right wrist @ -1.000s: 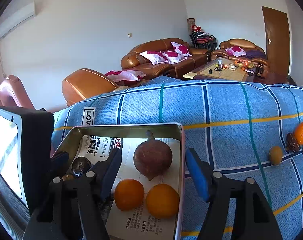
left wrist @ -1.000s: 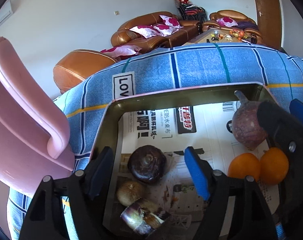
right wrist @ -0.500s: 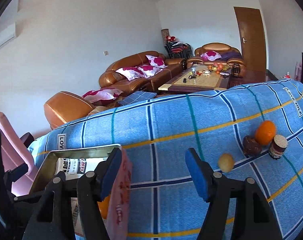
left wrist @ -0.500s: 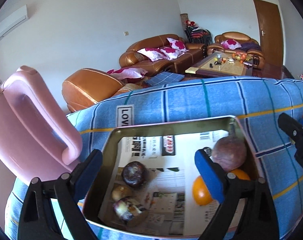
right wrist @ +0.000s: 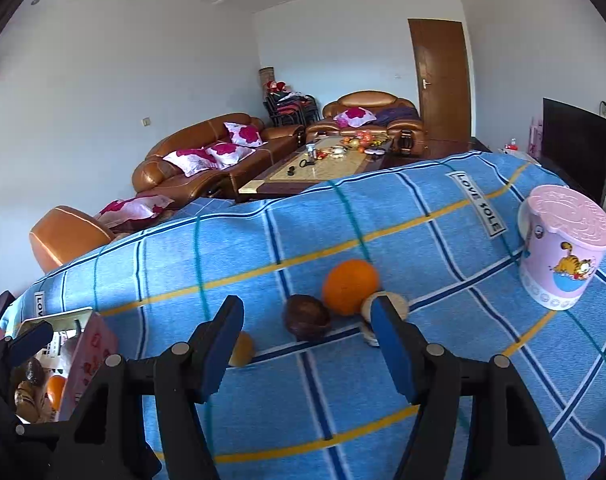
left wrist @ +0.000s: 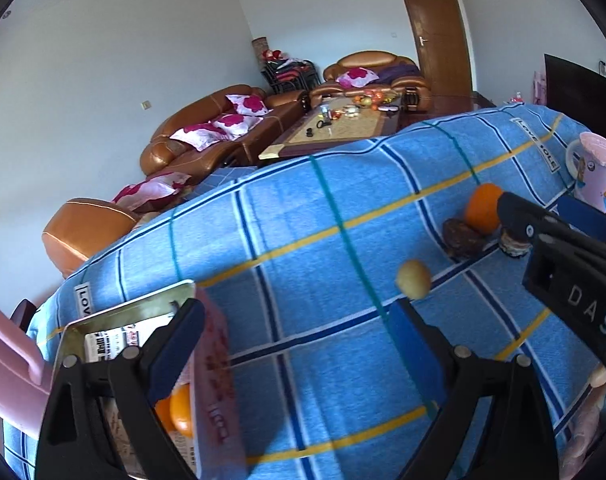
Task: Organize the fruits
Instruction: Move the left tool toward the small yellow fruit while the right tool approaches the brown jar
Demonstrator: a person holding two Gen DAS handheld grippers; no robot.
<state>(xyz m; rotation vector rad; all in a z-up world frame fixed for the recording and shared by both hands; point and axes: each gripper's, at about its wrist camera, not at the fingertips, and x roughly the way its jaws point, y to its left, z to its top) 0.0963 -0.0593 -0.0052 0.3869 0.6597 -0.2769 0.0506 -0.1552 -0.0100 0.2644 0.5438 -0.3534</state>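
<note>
A: We have both swung away from the metal tin lined with newspaper (left wrist: 103, 328). A second ago it filled our views; now it sits at the lower left edge, with oranges (left wrist: 179, 408) lying in it.

B: And our left hand-held gripper (left wrist: 299, 344) has just been opening its jaws, nothing between them. They stand wide over bare blue checked cloth (left wrist: 303, 240).

A: Our right hand-held gripper (right wrist: 307, 344) is empty too, jaws apart, unchanged in width.

B: It now faces the loose fruit on the bench: a round orange (right wrist: 351, 286), touching a dark brown wrinkled fruit (right wrist: 306, 317), a small yellowish fruit (right wrist: 243, 350) near its left finger, and a pale capped piece (right wrist: 385, 306) behind its right.

A: So we judge one drop-off is done, and the next pick is among these four.

B: The pink cartoon tub (right wrist: 563, 252) stands well apart to the right.
</note>
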